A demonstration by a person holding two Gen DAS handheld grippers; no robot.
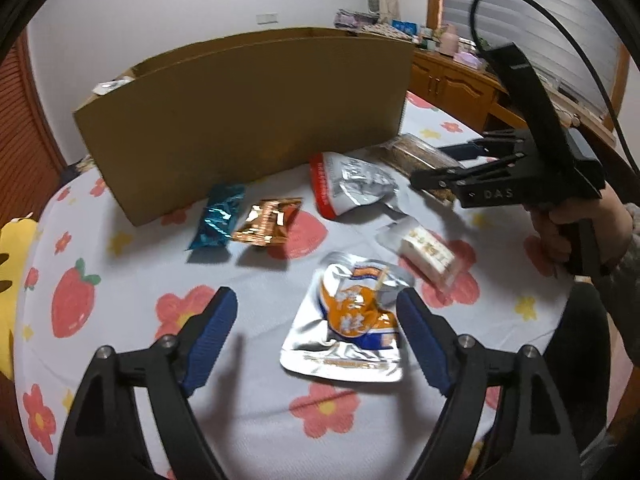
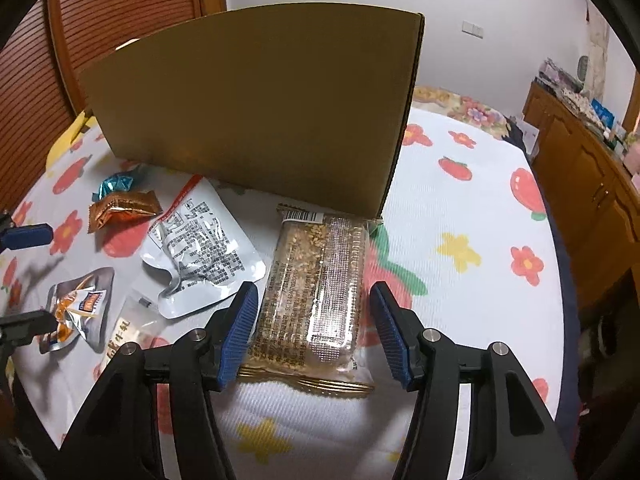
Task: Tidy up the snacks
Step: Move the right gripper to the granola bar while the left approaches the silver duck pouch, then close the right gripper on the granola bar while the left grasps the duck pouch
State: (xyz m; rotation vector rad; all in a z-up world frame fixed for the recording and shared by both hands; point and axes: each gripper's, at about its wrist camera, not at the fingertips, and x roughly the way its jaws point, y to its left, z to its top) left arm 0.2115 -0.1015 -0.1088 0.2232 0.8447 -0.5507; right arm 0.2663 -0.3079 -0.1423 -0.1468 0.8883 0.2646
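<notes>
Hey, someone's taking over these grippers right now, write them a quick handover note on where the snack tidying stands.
Left hand-held gripper: open, empty, over the silver-and-orange pouch.
Right hand-held gripper: open, straddling the sesame bar pack, pads not pressing yet.
On the flowered cloth: teal candy, copper candy, red-edged foil pouch, small white packet, all in front of the cardboard box.
Done: nothing visibly boxed; the box's inside is hidden.
Left: all six snacks.
</notes>
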